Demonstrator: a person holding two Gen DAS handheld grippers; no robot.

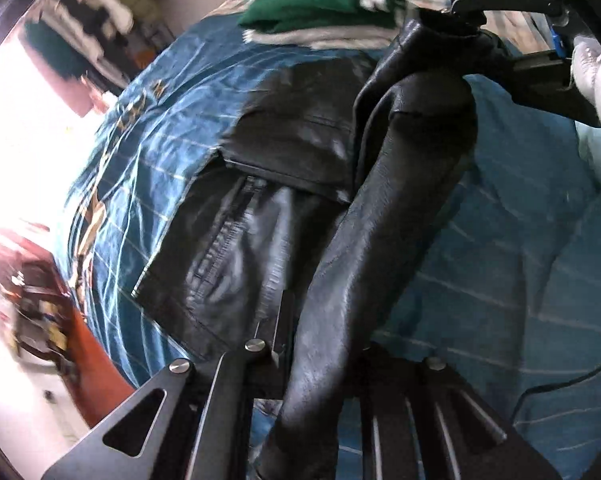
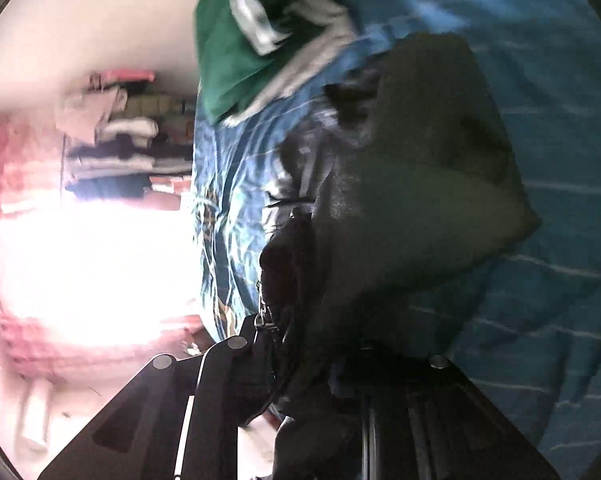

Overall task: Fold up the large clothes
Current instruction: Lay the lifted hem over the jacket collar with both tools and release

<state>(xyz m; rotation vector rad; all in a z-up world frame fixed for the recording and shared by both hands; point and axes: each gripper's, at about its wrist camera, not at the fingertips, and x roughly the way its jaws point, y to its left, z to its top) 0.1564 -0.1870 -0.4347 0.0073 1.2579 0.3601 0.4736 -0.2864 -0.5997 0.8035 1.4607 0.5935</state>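
Gripping one black leather jacket (image 1: 268,216) sleeve between them — left tongs (image 1: 320,376) and right tongs (image 2: 324,360) both clamped — its length spans above the bed (image 1: 500,280).

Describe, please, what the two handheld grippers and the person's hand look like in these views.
The left gripper is matte black: flat angular finger plates with triangular cut-outs, round silver bolt heads and ribbed slots. The right gripper is built the same; seen from the left wrist, it shows a small blue part near its body. The hand holding it wears a white glove. A thin dark cable trails over the blue striped bedspread.
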